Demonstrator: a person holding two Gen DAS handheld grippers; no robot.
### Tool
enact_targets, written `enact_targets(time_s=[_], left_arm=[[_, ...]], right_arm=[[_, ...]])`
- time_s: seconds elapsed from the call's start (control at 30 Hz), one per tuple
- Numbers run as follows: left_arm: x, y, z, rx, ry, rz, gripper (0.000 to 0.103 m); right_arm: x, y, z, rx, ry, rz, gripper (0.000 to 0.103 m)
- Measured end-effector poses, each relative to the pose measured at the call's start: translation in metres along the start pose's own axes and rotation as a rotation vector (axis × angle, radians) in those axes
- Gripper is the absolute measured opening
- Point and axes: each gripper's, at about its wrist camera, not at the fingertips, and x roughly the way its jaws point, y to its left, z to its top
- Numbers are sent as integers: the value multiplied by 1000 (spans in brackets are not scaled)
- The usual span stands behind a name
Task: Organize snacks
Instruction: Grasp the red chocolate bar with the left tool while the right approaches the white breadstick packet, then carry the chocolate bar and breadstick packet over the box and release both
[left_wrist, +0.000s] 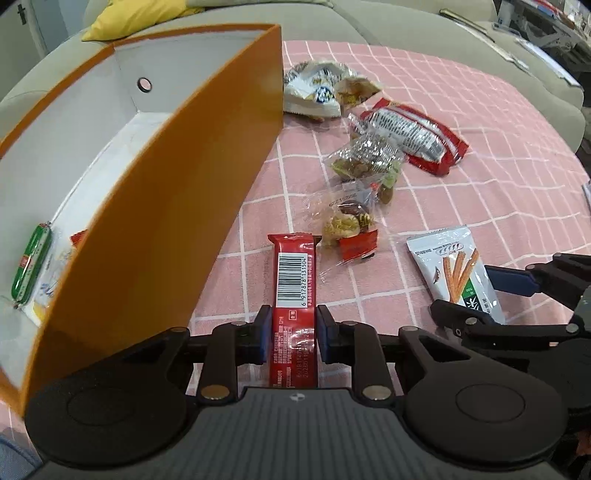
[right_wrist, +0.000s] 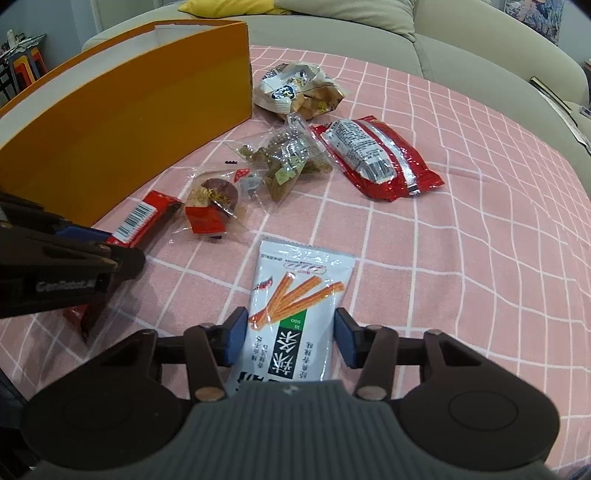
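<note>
Two claws are at work over a desk (right_wrist: 461, 229) covered with a pink checked cloth. We find the left claw (left_wrist: 294, 334) clamped on a red snack bar (left_wrist: 294, 295): its blue pads press both long edges of the wrapper, barcode side up, with the far end of the bar pointing away from the camera. We find the right claw (right_wrist: 291, 338) closed on a white stick-snack packet (right_wrist: 295, 314), one blue pad against each side of its lower half; the packet lies flat on the cloth. In the left wrist view that packet sits to the right of the bar, well apart from it.

An orange box (left_wrist: 159, 229) with a white interior stands just left of the red bar. Inside it, at the near end, we note a green-wrapped sausage (left_wrist: 31, 267) and other wrappers too hidden to identify.

Beyond the bar, several snacks lie loose on the cloth: a clear packet with a red label (left_wrist: 349, 229) just beside the bar's far end, a clear bag of greenish pieces (left_wrist: 365, 162) behind it, a large red bag (left_wrist: 413, 138) to its right, and a white crumpled bag (left_wrist: 314, 92) near the box's far corner. A beige sofa (right_wrist: 461, 44) with a yellow cushion (left_wrist: 136, 18) borders the desk at the back.
</note>
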Motion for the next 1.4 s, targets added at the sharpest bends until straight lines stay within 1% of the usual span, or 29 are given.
enact_targets(time_s=[0.13, 0.3, 0.5, 0.63, 0.77, 0.9, 1.1, 1.23, 1.4], left_arm=[[-19, 2, -2, -25, -24, -18, 27], [-49, 4, -1, -55, -83, -44, 27], [-83, 5, 3, -61, -150, -62, 27], [-103, 11, 7, -63, -192, -61, 27], [-120, 24, 12, -75, -228, -45, 27], [-132, 44, 23, -82, -262, -19, 27], [-142, 76, 42, -70, -305, 57, 27], [-138, 96, 54, -70, -297, 100, 27], [-127, 121, 68, -84, -266, 118, 27]], right_arm=[[-12, 0, 2, 15, -31, 3, 47], [-36, 0, 6, 61, -90, 23, 47], [-62, 3, 13, 90, -157, 58, 47], [-75, 8, 21, 98, -190, 84, 47], [-87, 15, 34, 94, -224, 122, 47], [-97, 28, 55, 58, -270, 154, 47], [-107, 54, 92, -18, -333, 210, 46], [-108, 71, 117, -49, -364, 244, 46], [-103, 92, 147, -97, -376, 272, 46]])
